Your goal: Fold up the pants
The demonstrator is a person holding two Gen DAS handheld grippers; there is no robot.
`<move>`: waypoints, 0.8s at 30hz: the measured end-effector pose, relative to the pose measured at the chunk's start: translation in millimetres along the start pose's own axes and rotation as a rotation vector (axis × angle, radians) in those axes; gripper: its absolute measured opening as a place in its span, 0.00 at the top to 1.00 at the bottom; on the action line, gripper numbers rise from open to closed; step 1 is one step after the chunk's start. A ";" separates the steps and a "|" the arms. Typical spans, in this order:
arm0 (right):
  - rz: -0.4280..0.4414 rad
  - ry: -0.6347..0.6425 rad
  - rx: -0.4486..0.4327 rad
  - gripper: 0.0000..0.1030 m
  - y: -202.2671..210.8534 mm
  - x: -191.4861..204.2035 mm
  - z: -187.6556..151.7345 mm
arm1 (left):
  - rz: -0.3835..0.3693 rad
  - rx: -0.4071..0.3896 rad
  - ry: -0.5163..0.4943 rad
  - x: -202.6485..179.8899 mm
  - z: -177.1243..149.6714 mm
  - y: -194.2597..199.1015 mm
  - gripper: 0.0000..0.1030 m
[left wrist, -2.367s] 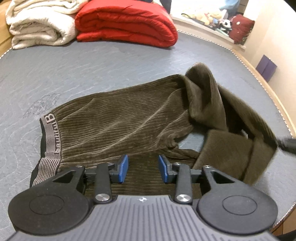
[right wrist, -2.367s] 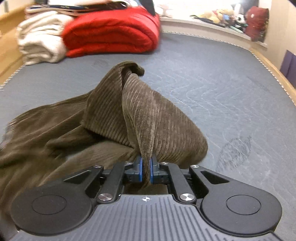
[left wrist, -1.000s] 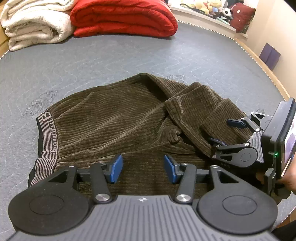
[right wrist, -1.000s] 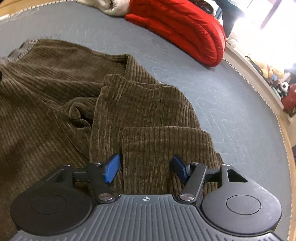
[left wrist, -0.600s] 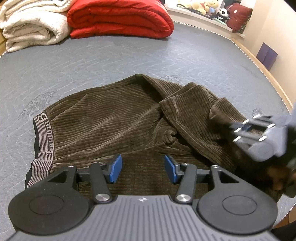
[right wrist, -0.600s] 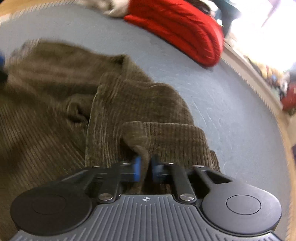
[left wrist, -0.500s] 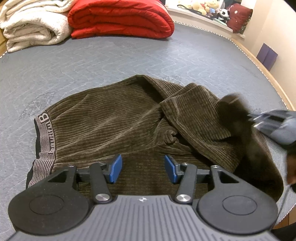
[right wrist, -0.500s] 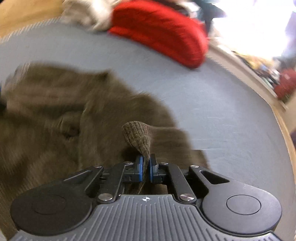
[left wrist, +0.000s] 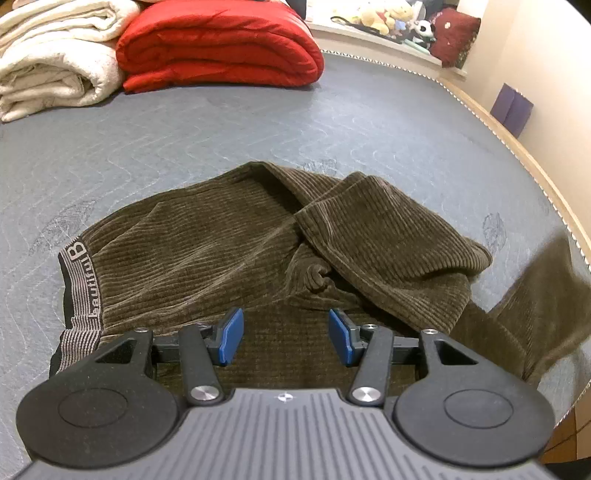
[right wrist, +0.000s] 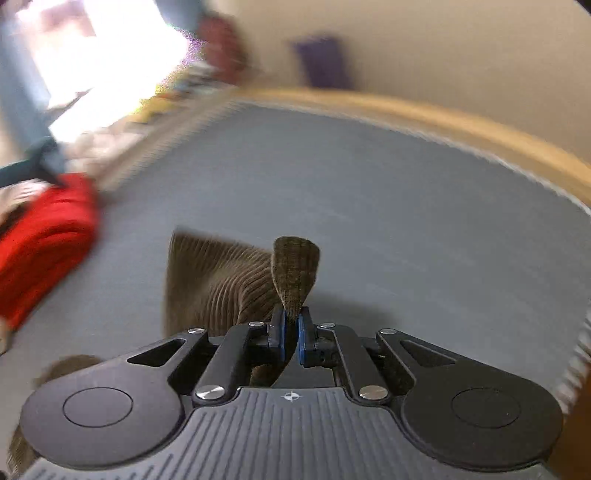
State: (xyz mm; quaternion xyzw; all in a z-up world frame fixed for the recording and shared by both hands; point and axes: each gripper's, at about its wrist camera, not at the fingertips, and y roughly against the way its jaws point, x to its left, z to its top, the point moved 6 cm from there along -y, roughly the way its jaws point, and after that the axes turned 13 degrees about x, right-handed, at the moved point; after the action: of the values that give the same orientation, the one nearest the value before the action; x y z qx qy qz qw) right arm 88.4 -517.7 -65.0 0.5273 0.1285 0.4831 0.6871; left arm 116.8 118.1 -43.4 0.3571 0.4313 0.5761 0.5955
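Observation:
Brown corduroy pants (left wrist: 229, 243) lie crumpled on the grey bed, with the striped waistband (left wrist: 79, 280) at the left. My left gripper (left wrist: 286, 336) is open and empty, hovering over the pants' near edge. My right gripper (right wrist: 291, 334) is shut on a fold of one pant leg (right wrist: 295, 273) and holds it raised over the bed. In the left wrist view that lifted leg (left wrist: 543, 295) stretches out blurred at the far right. The right gripper itself is out of that view.
A folded red duvet (left wrist: 221, 40) and a white blanket (left wrist: 51, 55) lie at the back of the grey bed (left wrist: 184, 129). Its wooden edge (left wrist: 546, 177) curves along the right. Plush toys (left wrist: 388, 14) sit on a ledge behind.
My right gripper closed on the pant leg's end, then swung it up and out to the right, unfolding that leg from the pile. My left gripper stayed open and nearly still.

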 end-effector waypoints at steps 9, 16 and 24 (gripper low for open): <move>-0.111 -0.197 0.171 0.95 -20.1 -105.0 -46.8 | -0.110 0.146 -0.167 -44.9 -24.4 -27.1 0.40; -0.195 -0.227 0.140 1.00 -17.1 -129.4 -33.1 | -0.156 0.302 -0.370 -85.1 -67.8 -56.9 0.40; -0.085 0.078 -0.098 0.75 -4.9 -67.0 2.3 | -0.149 0.246 -0.277 -72.3 -43.9 -52.3 0.40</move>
State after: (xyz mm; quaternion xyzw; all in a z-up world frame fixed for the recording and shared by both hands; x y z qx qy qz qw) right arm 59.0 -572.6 -90.5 0.4678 0.1536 0.4793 0.7265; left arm 98.5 38.8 -100.5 0.4699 0.4376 0.4187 0.6422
